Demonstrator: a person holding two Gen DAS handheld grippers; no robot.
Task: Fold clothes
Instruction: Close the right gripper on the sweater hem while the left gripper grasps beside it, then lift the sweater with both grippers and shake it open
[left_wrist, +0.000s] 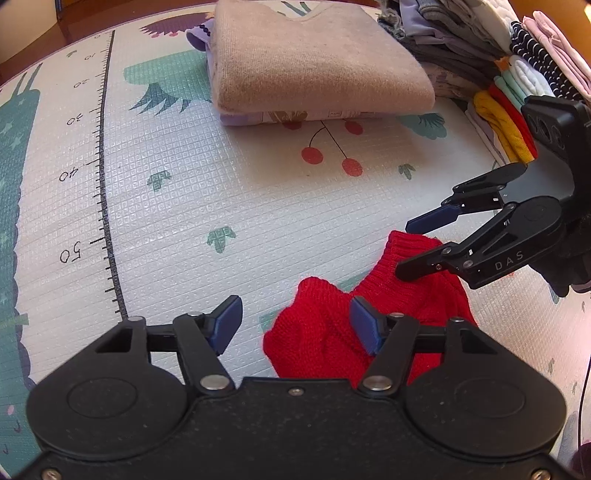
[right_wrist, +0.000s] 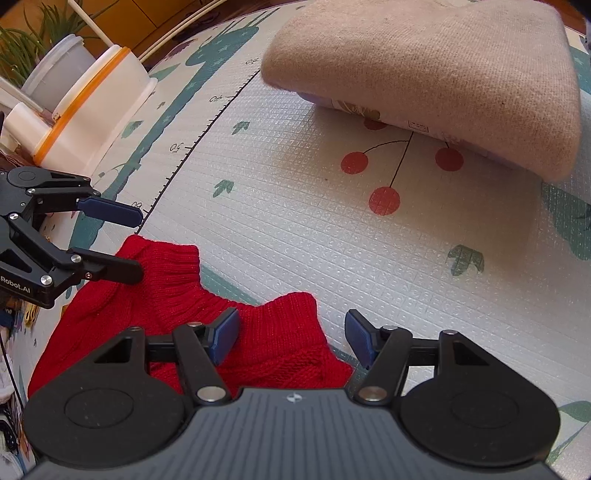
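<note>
From the left wrist we see our left gripper (left_wrist: 293, 325) low over the mat (left_wrist: 177, 192), jaws wide and holding nothing. A red knit (left_wrist: 332, 332) lies bunched on the mat just ahead, partly under the right-hand finger. Our right gripper (left_wrist: 410, 245) comes in from the right, jaws also spread and empty, its lower finger over the knit's ribbed cuff. Farther back sits a folded tan sweater (left_wrist: 317, 59) on top of other folded pieces, and at the far right a stack (left_wrist: 517, 81) of folded clothes. We see no container in this view.

From the right wrist, our right gripper (right_wrist: 291, 336) hangs over the knit (right_wrist: 177, 288), which spreads toward the left under our left gripper (right_wrist: 138, 243); neither grips cloth. The tan sweater (right_wrist: 436, 74) lies beyond the cherries printed on the mat (right_wrist: 295, 206). At the upper left, off the mat, stand white tubs (right_wrist: 99, 103), one with an orange band, and a grey pot with a plant behind; what the tubs hold is hidden.

We judge the risk to be in the pinch: loose, thick knit may give us only one layer or a stray loop, so the piece would sag or twist when lifted. Uneven grips could skew any fold.
</note>
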